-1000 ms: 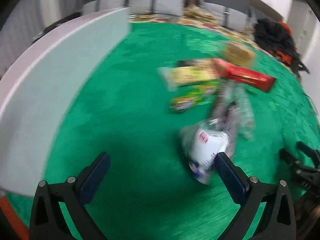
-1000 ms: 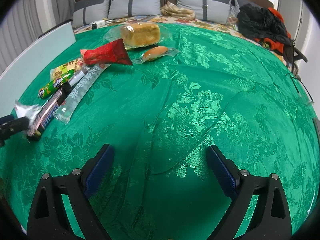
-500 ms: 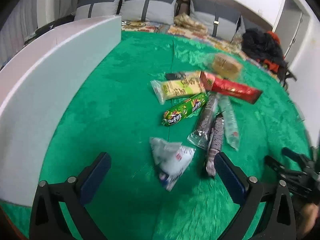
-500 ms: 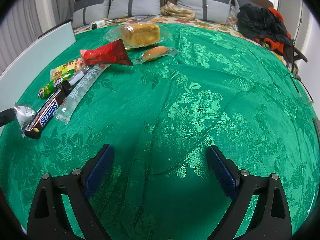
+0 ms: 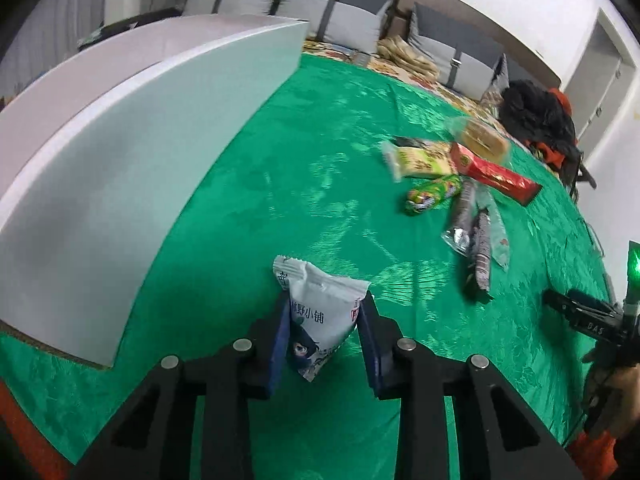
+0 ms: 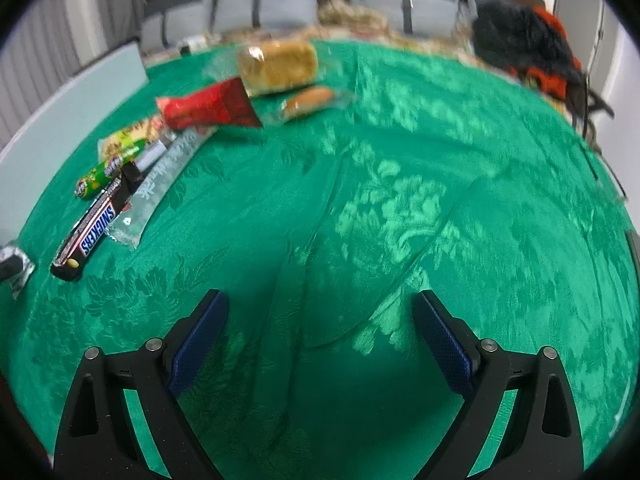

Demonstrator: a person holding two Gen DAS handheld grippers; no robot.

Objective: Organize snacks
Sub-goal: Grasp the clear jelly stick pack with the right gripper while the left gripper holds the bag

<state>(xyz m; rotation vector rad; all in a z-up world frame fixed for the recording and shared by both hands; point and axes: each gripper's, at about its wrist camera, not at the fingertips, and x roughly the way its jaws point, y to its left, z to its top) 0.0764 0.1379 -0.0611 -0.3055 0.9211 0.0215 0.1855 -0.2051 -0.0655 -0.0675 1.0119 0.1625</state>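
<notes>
My left gripper is shut on a small white snack packet with blue print, held just above the green cloth. A row of snacks lies further right: a yellow packet, a green roll, a red pack, a Snickers bar, a clear long packet, bread and a small bun. My right gripper is open and empty over bare cloth. It also shows at the right edge of the left wrist view.
A white box with a tall wall stands on the left of the bed. Green patterned cloth covers the surface. Grey pillows line the headboard. Dark and orange clothing lies at the far right.
My left gripper has closed on the white packet, which lay loose between the open fingers half a second ago. The right wrist view has shifted slightly and blurred.
</notes>
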